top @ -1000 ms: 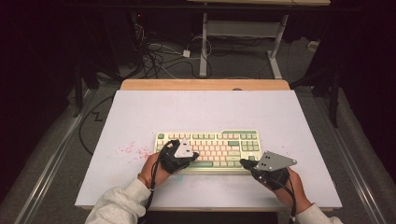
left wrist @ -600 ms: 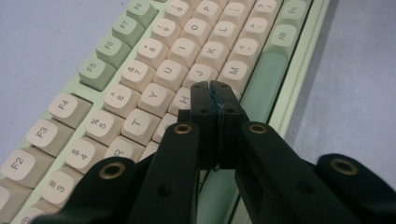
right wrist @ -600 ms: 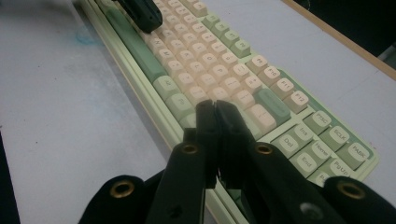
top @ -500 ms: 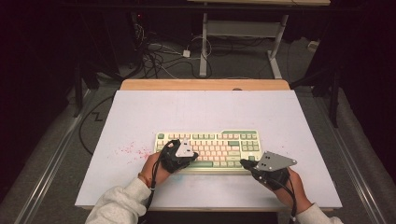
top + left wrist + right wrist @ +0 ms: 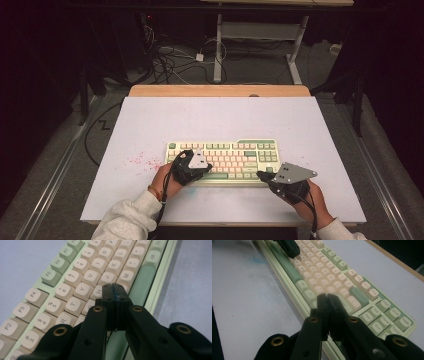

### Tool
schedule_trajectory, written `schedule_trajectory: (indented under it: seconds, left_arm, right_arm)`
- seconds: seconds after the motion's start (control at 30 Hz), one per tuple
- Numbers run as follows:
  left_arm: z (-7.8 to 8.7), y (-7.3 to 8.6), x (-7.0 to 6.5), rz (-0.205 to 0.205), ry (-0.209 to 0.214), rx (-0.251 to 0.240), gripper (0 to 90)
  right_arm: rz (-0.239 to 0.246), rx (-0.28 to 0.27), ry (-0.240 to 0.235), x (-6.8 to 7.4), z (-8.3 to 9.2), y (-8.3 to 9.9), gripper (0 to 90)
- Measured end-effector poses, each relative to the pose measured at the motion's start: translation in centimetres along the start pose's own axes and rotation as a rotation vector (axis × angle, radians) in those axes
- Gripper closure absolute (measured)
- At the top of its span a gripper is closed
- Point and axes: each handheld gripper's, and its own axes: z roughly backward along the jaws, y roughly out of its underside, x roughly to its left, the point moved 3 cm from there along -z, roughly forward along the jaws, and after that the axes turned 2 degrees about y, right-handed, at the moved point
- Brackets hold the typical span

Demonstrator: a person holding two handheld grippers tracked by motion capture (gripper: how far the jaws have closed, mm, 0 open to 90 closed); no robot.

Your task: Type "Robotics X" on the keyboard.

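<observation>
In the high view, the person's sleeves are coming in from the near edge of the table, a hand behind each gripper. The left gripper is clenched, its jaws pressed flat together with nothing between them, and its tip is hanging over the letter keys near H, at the middle of the keyboard. The right gripper is clenched too, also empty, and is pointing at the near right part of the keyboard, close to the bottom row and the front rim. From the high view, the keyboard is lying flat at the middle of the table, just beyond both hands, long side toward the person.

The work looks like key pressing with shut tips, and that is where the risk is sitting. Each paired tip is looking about as wide as a keycap, so a slightly off-centre press is likely striking two neighbours at once. The left tip is tilting in at an angle, so it could be sliding off a cap's sloped face onto the next row. The right tip is standing so near the front rim that a push could be landing on the frame, or nudging the whole keyboard away across the smooth table. Whether either tip is touching a key now, I cannot tell. Farther off, pink specks are lying left of the keyboard, well clear of the work.
</observation>
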Motion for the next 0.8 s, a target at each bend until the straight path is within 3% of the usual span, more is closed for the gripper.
schedule_trajectory:
  seconds: [0.8]
  left_arm:
    - [2.8,0.1,0.5,0.0,-0.057,-0.094,86.3]
  right_arm:
    - [0.002,-0.012,0.013,-0.3,0.3,-0.1,88.9]
